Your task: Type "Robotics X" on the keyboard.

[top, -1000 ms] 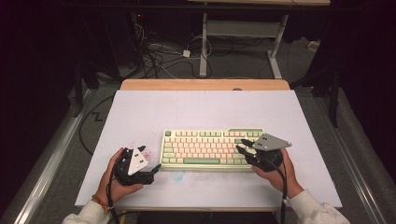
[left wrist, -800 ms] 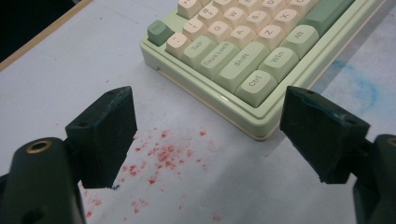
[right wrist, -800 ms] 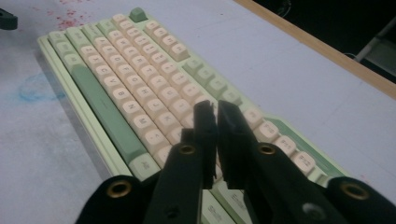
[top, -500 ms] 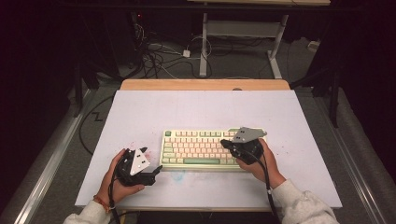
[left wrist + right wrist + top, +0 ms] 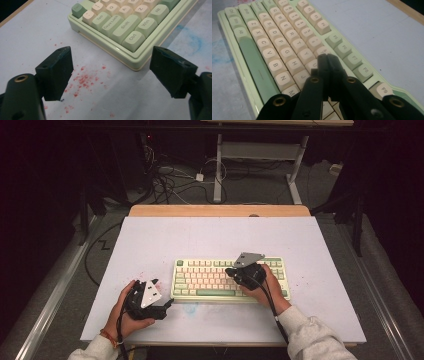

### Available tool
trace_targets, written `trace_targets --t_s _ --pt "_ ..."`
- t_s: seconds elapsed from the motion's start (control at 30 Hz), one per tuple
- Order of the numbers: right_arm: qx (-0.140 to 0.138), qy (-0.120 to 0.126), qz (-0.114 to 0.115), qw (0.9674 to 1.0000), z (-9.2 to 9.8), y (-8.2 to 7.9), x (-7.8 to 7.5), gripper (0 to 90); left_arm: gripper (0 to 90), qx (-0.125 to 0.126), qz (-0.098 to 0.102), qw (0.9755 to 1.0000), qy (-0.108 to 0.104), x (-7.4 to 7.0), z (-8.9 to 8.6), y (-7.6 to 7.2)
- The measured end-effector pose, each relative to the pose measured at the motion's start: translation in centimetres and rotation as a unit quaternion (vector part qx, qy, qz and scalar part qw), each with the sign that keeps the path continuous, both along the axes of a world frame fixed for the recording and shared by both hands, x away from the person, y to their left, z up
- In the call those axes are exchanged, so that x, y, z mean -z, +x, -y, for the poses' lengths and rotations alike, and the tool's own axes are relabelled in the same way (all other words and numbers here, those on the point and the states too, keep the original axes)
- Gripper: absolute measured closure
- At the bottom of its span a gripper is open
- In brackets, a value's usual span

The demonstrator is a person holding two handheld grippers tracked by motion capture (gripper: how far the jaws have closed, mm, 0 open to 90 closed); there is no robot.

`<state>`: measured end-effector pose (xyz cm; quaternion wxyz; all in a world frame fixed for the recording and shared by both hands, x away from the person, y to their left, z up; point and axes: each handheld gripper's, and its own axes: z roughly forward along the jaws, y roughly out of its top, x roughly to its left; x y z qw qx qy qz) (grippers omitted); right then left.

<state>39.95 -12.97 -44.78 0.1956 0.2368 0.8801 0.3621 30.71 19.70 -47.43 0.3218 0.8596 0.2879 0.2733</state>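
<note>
Two grippers work at the lower part of the high view. We hold the left gripper [image 5: 167, 304] with jaws apart, empty, just off the lower left corner of the keyboard [image 5: 210, 277]. We hold the right gripper [image 5: 231, 270] with jaws pressed together above the upper key rows, nearer the keys. Keyboard's long axis runs left to right across the table [image 5: 150, 240].

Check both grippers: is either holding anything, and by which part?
Nothing is held. The right gripper is shut empty above the keyboard; the left gripper is open over the table.
</note>
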Motion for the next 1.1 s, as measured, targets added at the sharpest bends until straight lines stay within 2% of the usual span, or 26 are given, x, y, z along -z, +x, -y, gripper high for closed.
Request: trace_targets --t_s 0.17,0.43,0.5,0.6,0.73,1.1 --pt "0.006 -0.014 -0.005 0.9999 -0.5 0.5 0.6 90.0 18.2 0.002 -0.003 1.0000 0.002 0.1 0.0 0.0" --pt "0.012 -0.015 -0.006 0.9998 -0.4 0.5 0.7 90.0 18.2 0.002 -0.006 0.9999 0.008 0.2 0.1 0.1" --pt "0.004 -0.025 -0.011 0.9996 -0.6 0.5 1.0 90.0 18.2 0.003 -0.006 0.9999 0.010 0.2 0.1 0.1" --pt "0.001 -0.031 -0.007 0.9995 -0.7 0.2 0.8 90.0 18.4 0.001 -0.005 0.9999 0.010 0.2 0.1 0.1" --pt "0.002 -0.004 0.005 1.0000 -0.4 -0.4 0.0 90.0 18.5 0.001 -0.007 0.9999 0.013 0.3 0.1 0.1" --pt "0.010 0.018 0.007 0.9998 0.4 -0.5 -0.8 89.2 18.6 0.000 -0.012 0.9998 0.016 0.5 0.1 0.3"
